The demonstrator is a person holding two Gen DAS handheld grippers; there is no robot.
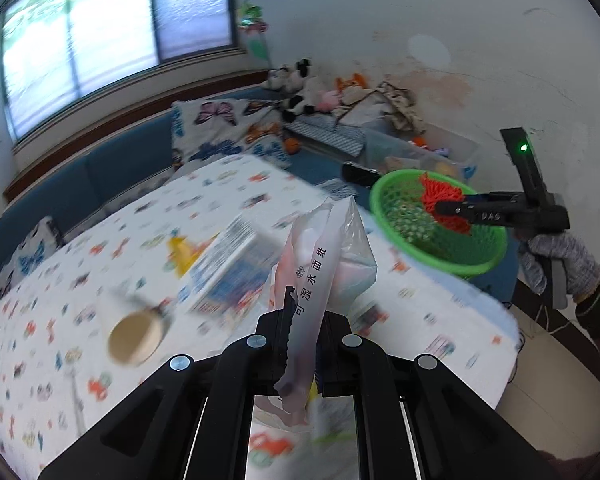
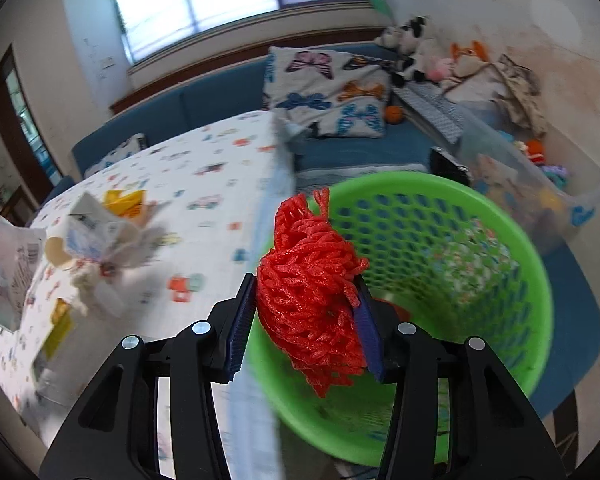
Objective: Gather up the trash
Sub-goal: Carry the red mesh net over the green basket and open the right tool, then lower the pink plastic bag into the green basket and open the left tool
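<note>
Left tongs: clamped on a pale plastic wrapper printed with dark characters. Wrapper stands upright between the fingers, lifted above the counter, which wears a white cloth with small coloured prints.

Right tongs: clamped on a red mesh bundle, blue pads pressing both sides. Bundle hangs over the rim of the green basket, at the basket's 9 o'clock side. In the left wrist view the same right tongs sit at 2 o'clock, holding the red mesh bundle over the green basket, a grey-gloved hand on the handle.

Green basket: perforated wall, sits just off the counter's right edge. A patterned scrap lies inside it; cannot tell what it is.

Left on the counter, all blurred:
- a crumpled white-and-blue carton, at 10 o'clock from the wrapper
- a round tan lid-like piece, at 9 o'clock
- a yellow scrap just behind the carton

Background: blue sofa with butterfly pillow, window, soft toys in the corner.
</note>
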